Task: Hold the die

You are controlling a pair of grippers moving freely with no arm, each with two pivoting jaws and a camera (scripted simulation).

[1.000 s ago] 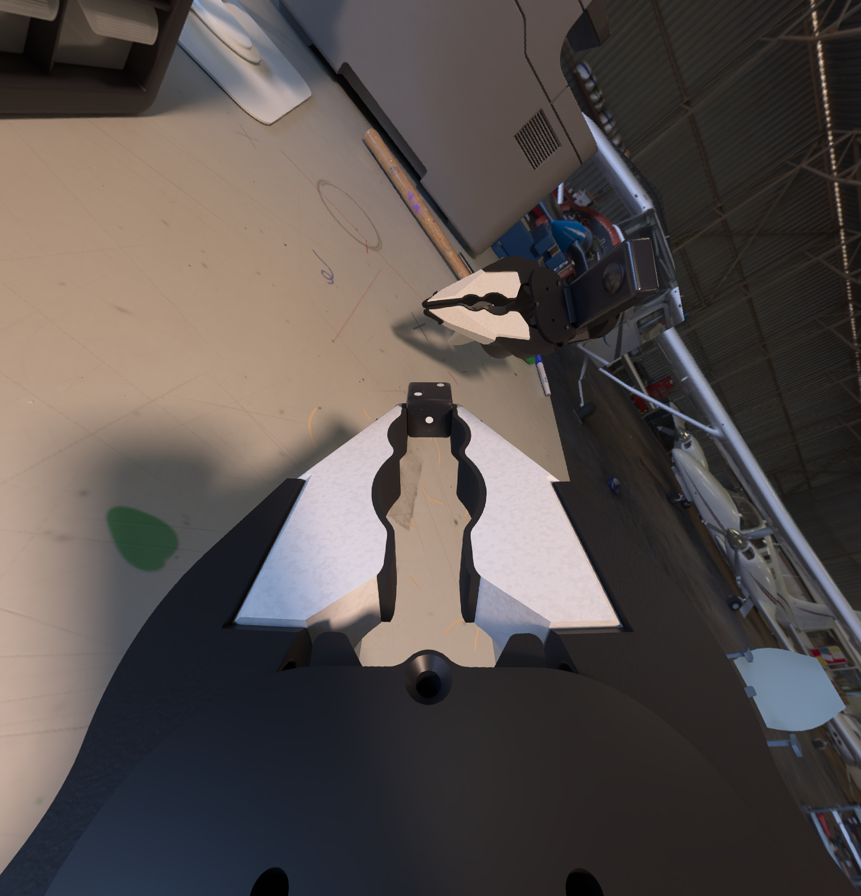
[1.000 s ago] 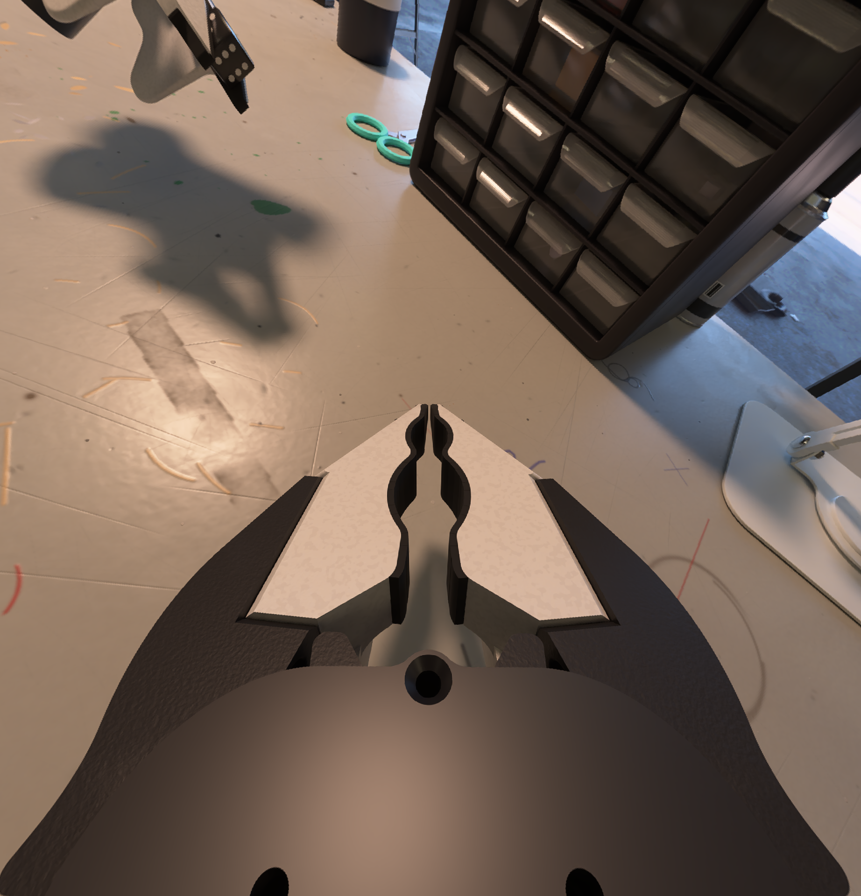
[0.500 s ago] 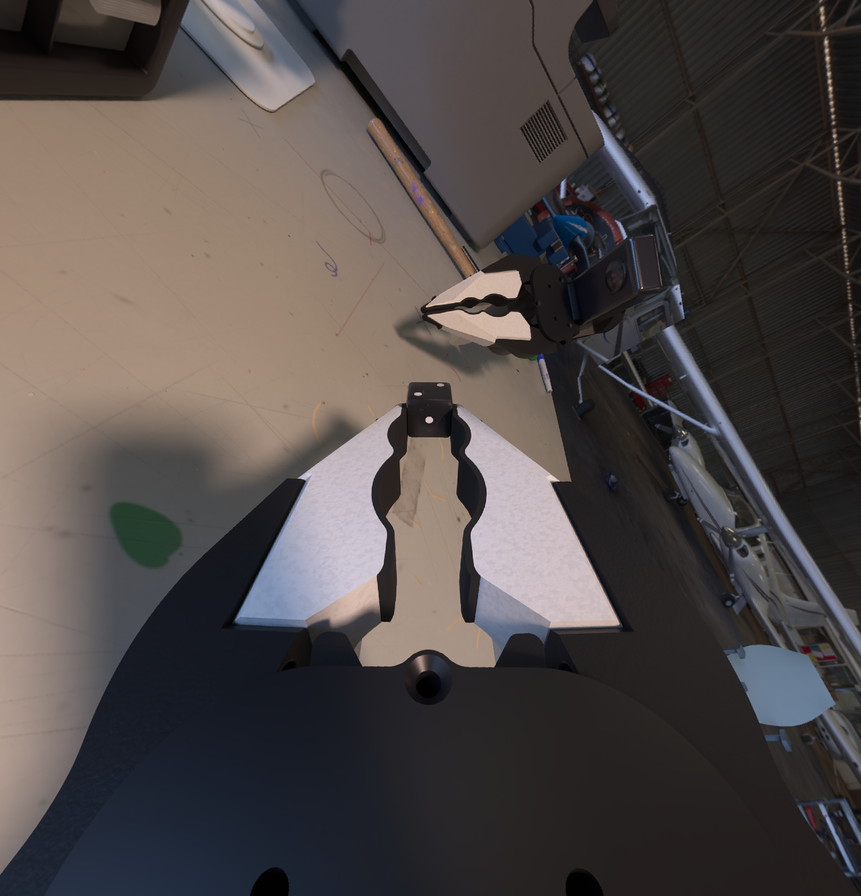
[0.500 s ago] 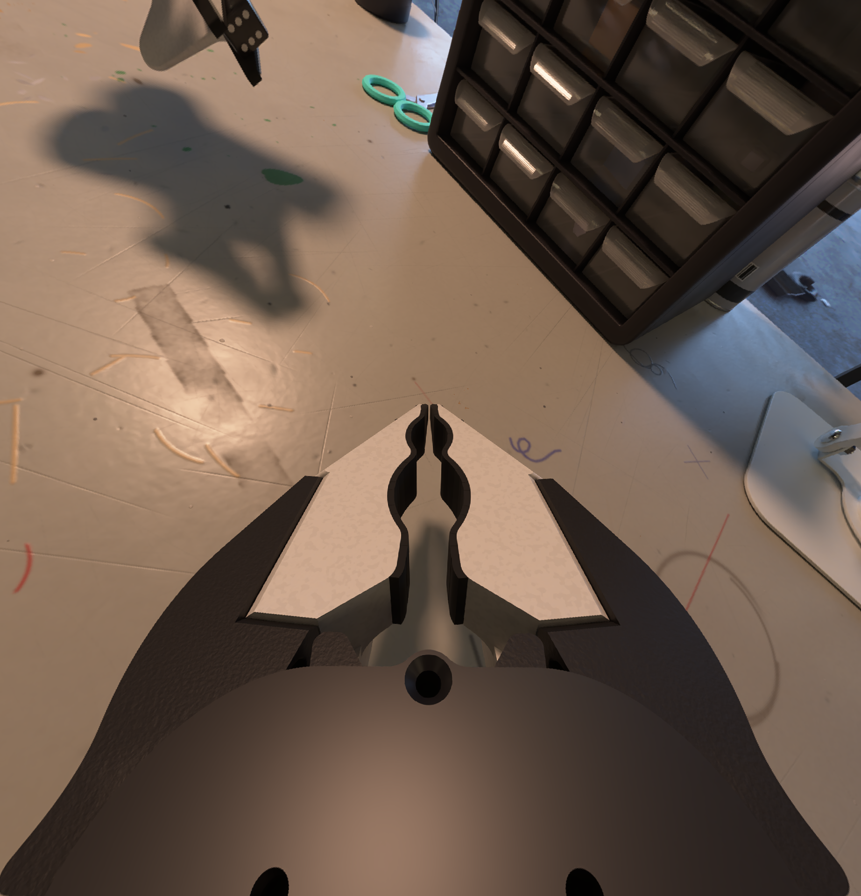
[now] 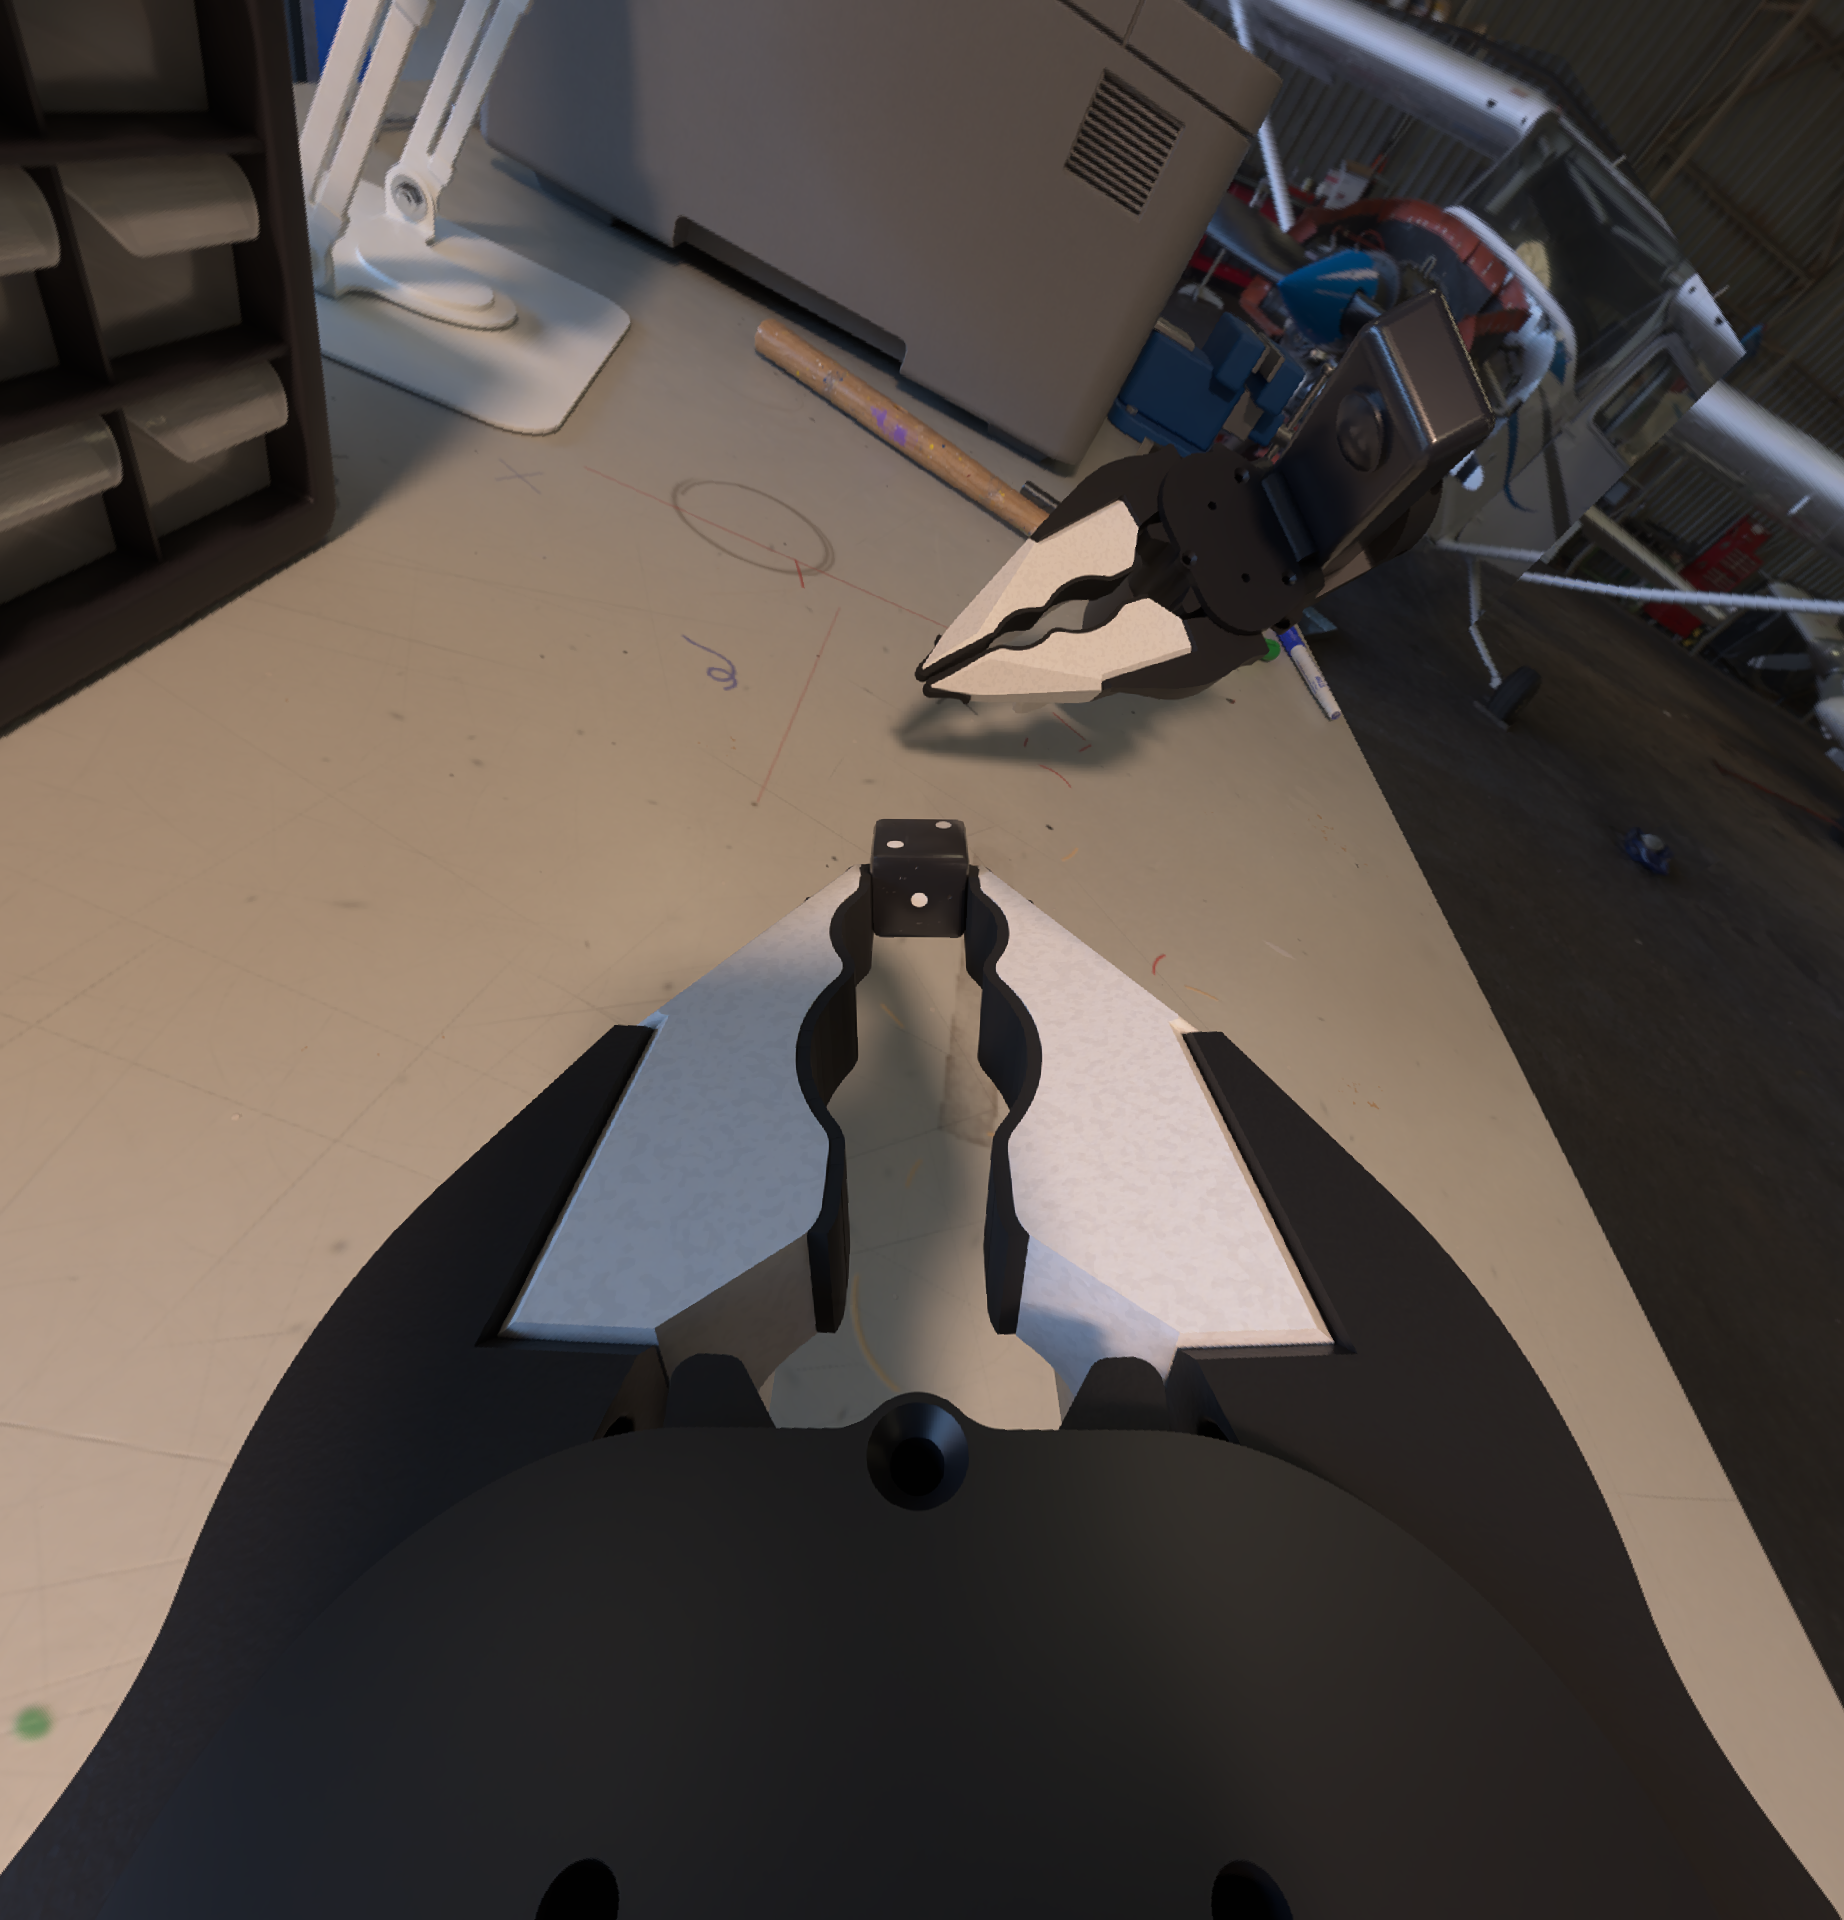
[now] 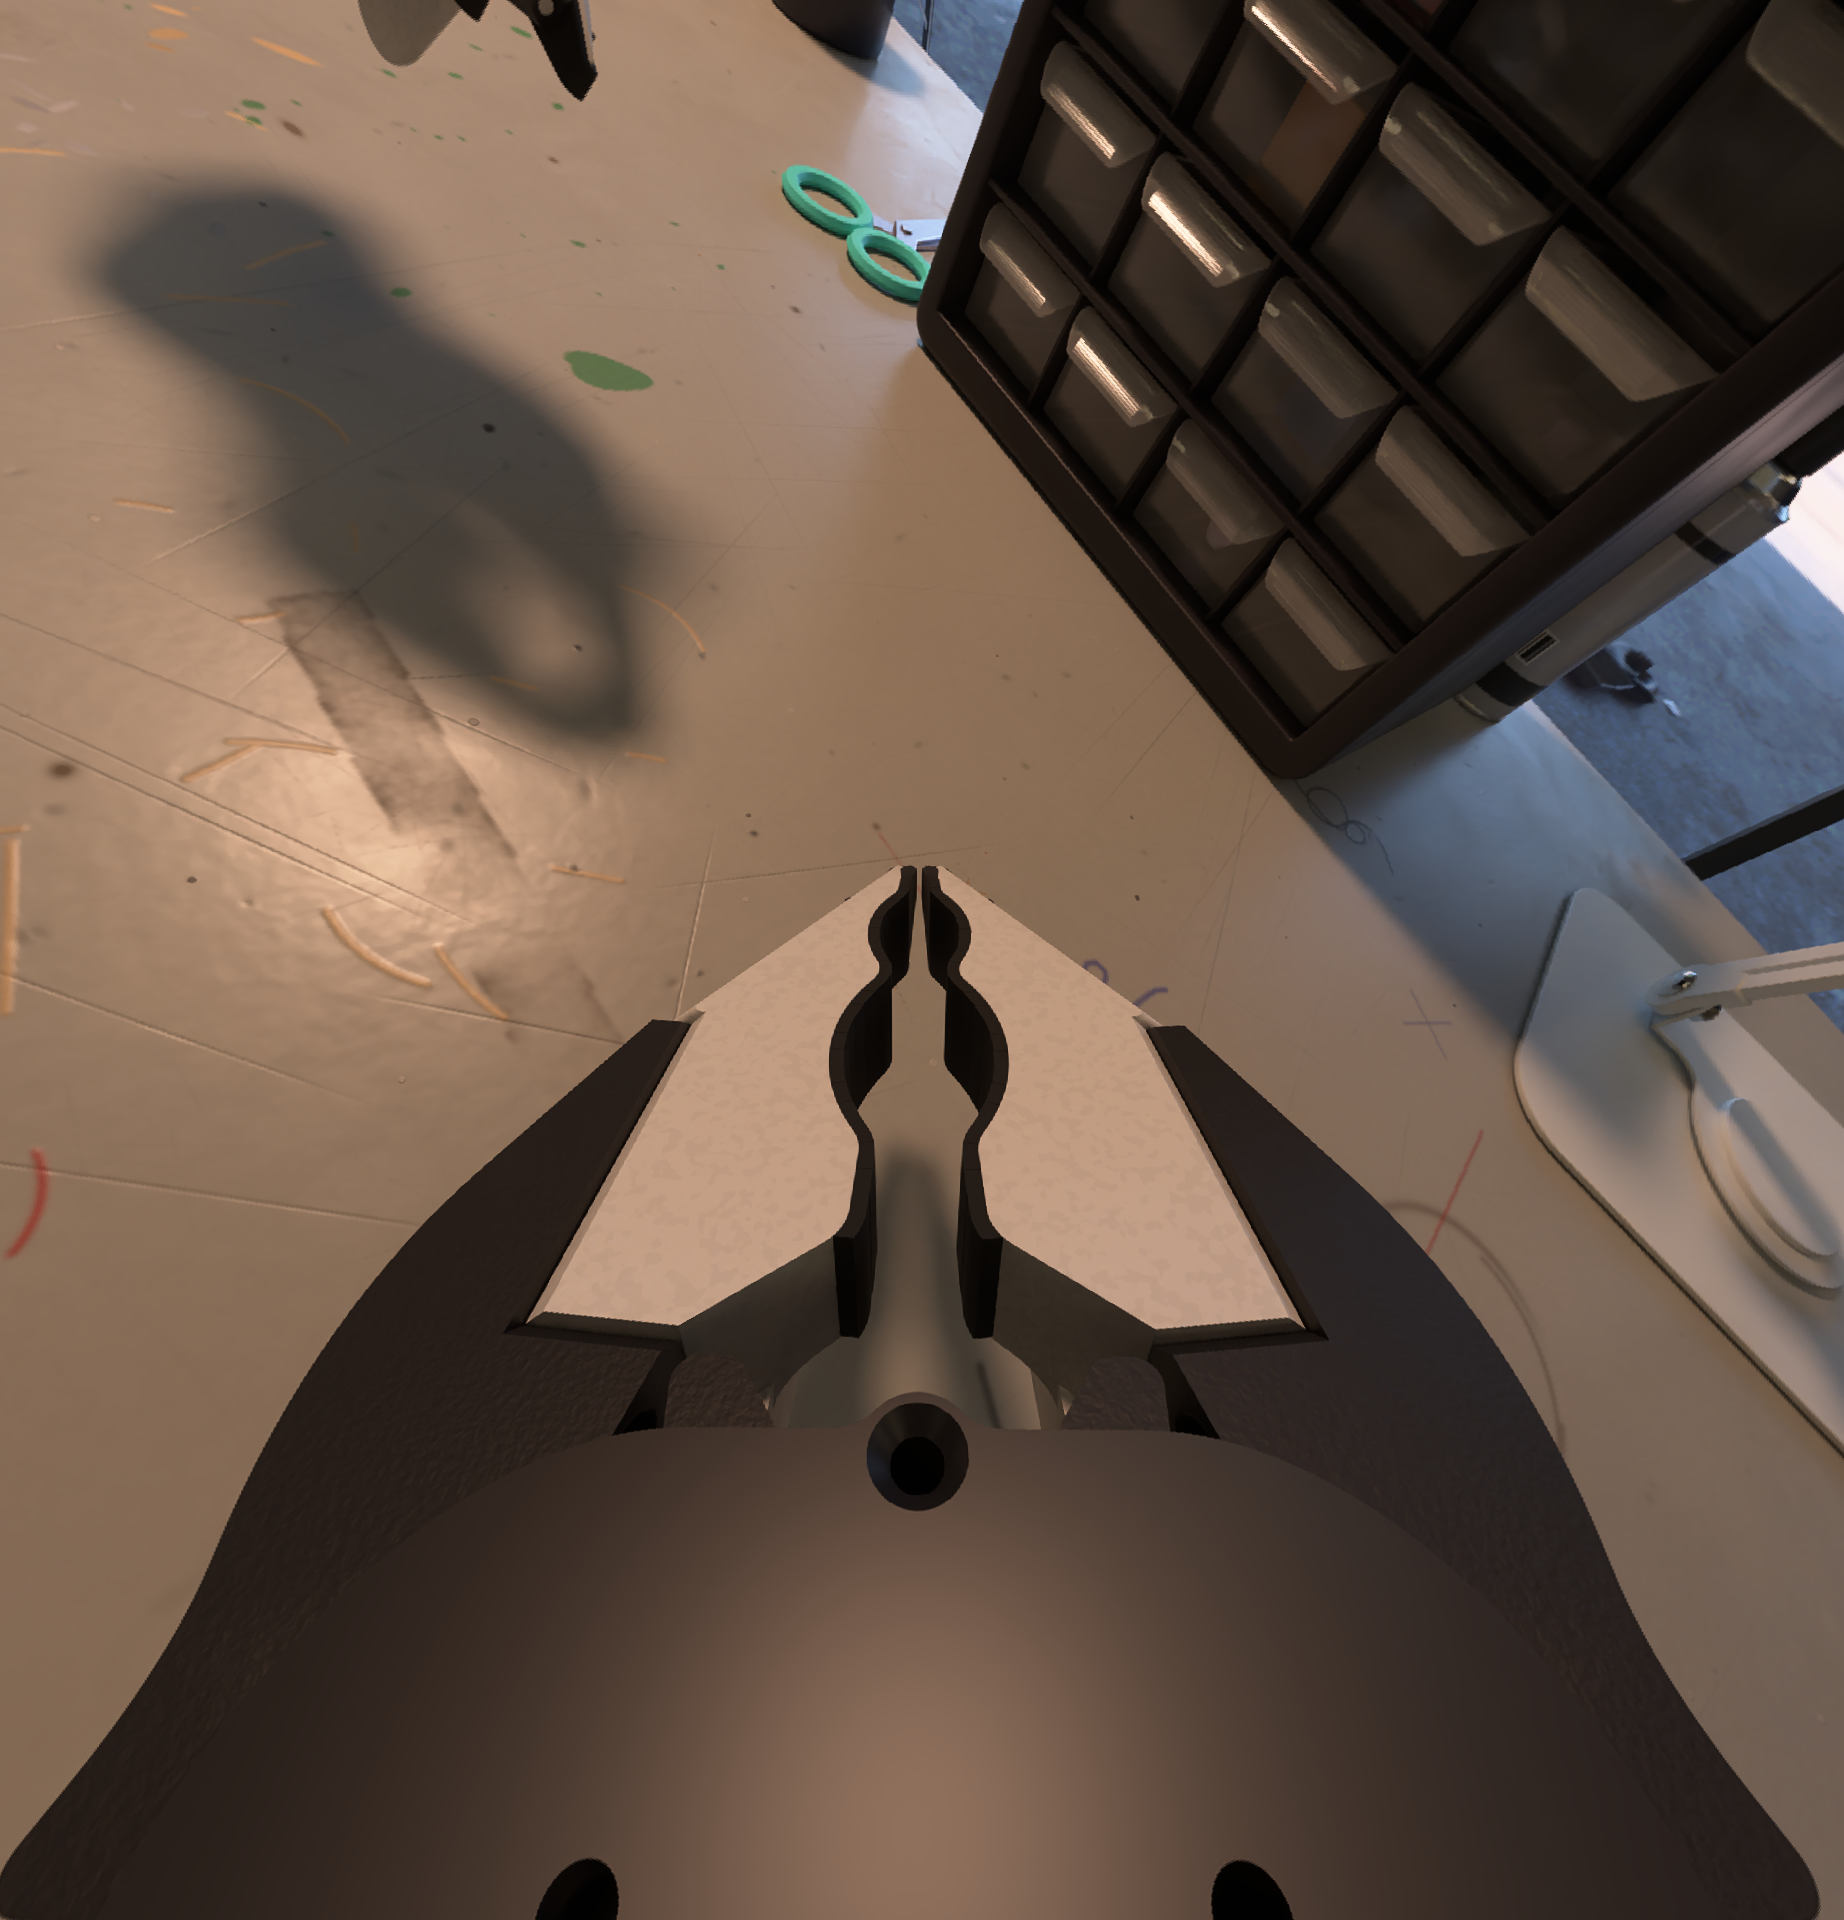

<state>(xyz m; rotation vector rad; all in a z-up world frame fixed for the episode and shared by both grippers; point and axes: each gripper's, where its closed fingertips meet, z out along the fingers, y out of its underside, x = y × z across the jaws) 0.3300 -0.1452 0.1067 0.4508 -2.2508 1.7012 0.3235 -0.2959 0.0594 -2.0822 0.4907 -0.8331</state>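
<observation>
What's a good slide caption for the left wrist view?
Left gripper shut on a black die above the workbench, right gripper shut nearby.

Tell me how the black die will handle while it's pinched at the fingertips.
The die looks rigid, so it probably won't deform in the left gripper. It sits at the very fingertips, so it could slip out. Its flat faces suggest it would tumble briefly and settle, not roll far.

The die (image 5: pixel 918 878) is black with white pips. The left tongs (image 5: pixel 918 883) have black bodies and speckled white finger plates, as do the right tongs (image 6: pixel 916 878). Scissors (image 6: pixel 856 234) have green handles. The table (image 5: pixel 378 831) is beige with a green spot (image 6: pixel 606 371).
</observation>
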